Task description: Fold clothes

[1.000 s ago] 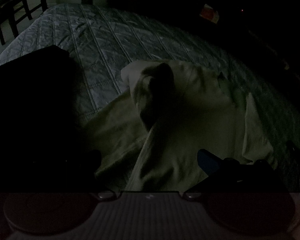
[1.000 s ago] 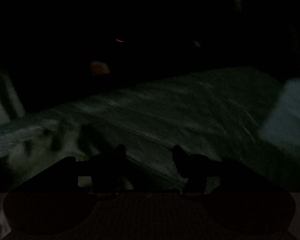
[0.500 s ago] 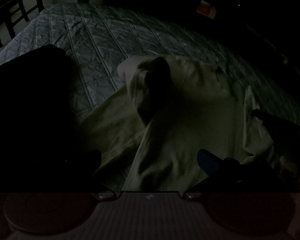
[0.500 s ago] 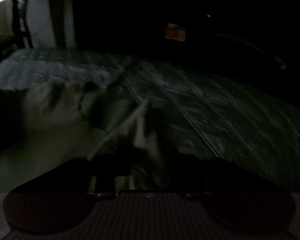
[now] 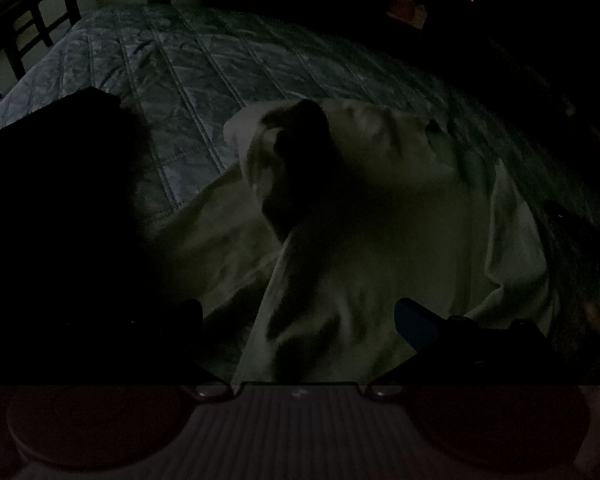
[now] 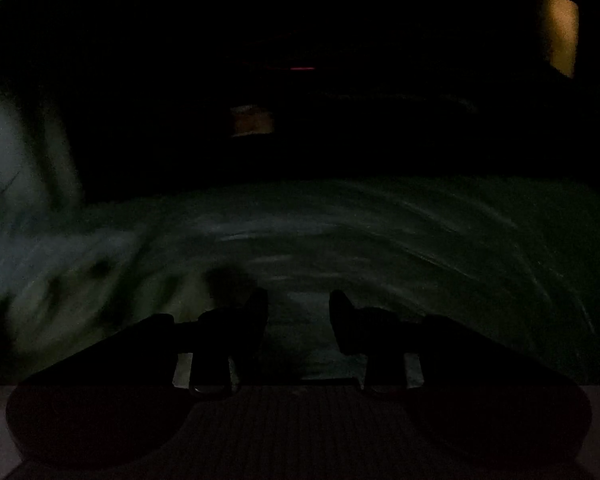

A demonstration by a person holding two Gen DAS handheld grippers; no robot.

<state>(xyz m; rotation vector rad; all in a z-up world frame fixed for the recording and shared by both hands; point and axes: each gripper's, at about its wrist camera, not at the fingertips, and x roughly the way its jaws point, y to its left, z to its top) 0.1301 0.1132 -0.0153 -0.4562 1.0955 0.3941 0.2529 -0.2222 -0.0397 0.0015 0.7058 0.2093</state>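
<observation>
Our left gripper [image 5: 296, 312], fingers spread and grasping nothing, hangs right over the rumpled pale garment [image 5: 380, 220] lying on the quilted bed [image 5: 180, 68], while our right gripper [image 6: 298, 308], parted and empty, has it off to its left.

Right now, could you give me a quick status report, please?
Left gripper open over garment. Right gripper open, empty, above quilt. Garment crumpled, unfolded. Dark cloth beside it.

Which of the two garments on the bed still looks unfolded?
The pale cream garment, rumpled across the grey quilted bedspread. The dark garment beside it appears a flat, squared shape.
</observation>
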